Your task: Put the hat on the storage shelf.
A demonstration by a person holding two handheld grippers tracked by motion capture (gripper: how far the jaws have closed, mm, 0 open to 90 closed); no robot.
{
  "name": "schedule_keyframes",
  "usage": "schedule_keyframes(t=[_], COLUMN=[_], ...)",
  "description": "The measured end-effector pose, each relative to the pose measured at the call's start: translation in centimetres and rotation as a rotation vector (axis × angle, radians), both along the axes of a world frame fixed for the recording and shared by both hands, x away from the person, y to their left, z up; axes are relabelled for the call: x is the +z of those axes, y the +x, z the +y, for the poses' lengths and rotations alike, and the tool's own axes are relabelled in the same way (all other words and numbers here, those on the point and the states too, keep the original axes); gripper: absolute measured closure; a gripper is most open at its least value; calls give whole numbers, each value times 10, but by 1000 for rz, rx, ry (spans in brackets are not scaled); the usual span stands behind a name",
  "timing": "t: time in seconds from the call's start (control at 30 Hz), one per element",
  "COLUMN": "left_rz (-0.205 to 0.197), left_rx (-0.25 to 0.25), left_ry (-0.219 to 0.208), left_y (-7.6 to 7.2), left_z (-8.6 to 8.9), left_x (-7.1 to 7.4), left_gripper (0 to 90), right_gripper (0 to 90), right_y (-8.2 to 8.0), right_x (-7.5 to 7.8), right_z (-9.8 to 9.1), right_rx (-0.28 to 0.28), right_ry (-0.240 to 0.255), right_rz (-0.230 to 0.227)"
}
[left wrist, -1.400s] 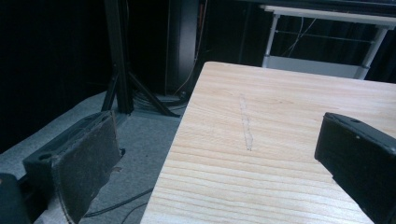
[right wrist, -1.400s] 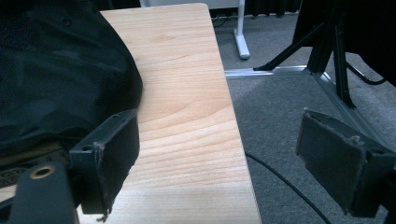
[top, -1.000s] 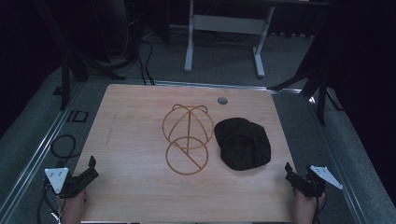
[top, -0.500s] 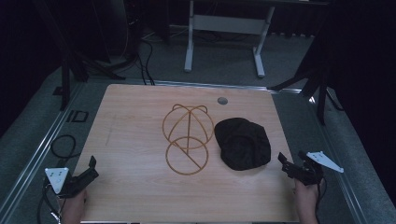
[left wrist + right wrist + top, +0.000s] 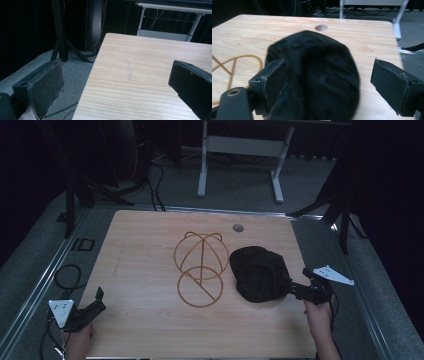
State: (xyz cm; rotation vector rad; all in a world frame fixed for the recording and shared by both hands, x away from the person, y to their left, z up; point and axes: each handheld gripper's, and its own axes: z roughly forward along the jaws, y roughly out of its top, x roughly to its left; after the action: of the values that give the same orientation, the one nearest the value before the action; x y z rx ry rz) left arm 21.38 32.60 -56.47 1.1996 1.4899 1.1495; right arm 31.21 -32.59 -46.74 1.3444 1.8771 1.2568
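Looking down from the high view, a limp black fabric cap (image 5: 259,273) lies on the pale wooden table (image 5: 150,245) toward its right edge, just beside a gold wire hat stand (image 5: 200,270) at the middle; the right gripper (image 5: 296,290) reaches in at the cap's near right rim with its jaws spread, while the left gripper (image 5: 95,302) waits at the near left corner. From the left gripper view, its jaws stand wide apart over bare wood at the table's left edge, holding nothing. From the right gripper view, the cap (image 5: 312,75) sits between the parted jaws, unpinched. I'd judge it light, soft and floppy, not fragile; pinching the rim should hold best, since the crown would only bunch up.
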Motion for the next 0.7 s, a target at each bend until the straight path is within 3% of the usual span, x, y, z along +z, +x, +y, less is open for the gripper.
schedule_keyframes(t=[0.2, 0.27, 0.37, 0.43, 0.5, 0.53, 0.7], left_rz=[-1, -1, 0, 1, 0, 0, 1], left_rx=[-4, -4, -6, -6, -7, -7, -8], left_ry=[0, -1, -1, -2, -2, -2, 0], left_y=[0, 0, 0, 0, 0, 0, 0], left_z=[0, 0, 0, 0, 0, 0, 0], left_x=[0, 0, 0, 0, 0, 0, 0], left_gripper=[5, 5, 5, 5, 5, 5, 5], right_gripper=[132, 139, 169, 337, 353, 454, 562], right_y=[12, 18, 21, 27, 28, 30, 32], right_x=[-2, -7, -9, -17, -19, -24, -32], right_z=[20, 31, 34, 43, 45, 47, 53], right_rx=[47, 56, 69, 44, 32, 42, 50], right_ry=[-12, -42, -38, -92, -115, -117, -154], right_rz=[25, 31, 47, 79, 76, 90, 98])
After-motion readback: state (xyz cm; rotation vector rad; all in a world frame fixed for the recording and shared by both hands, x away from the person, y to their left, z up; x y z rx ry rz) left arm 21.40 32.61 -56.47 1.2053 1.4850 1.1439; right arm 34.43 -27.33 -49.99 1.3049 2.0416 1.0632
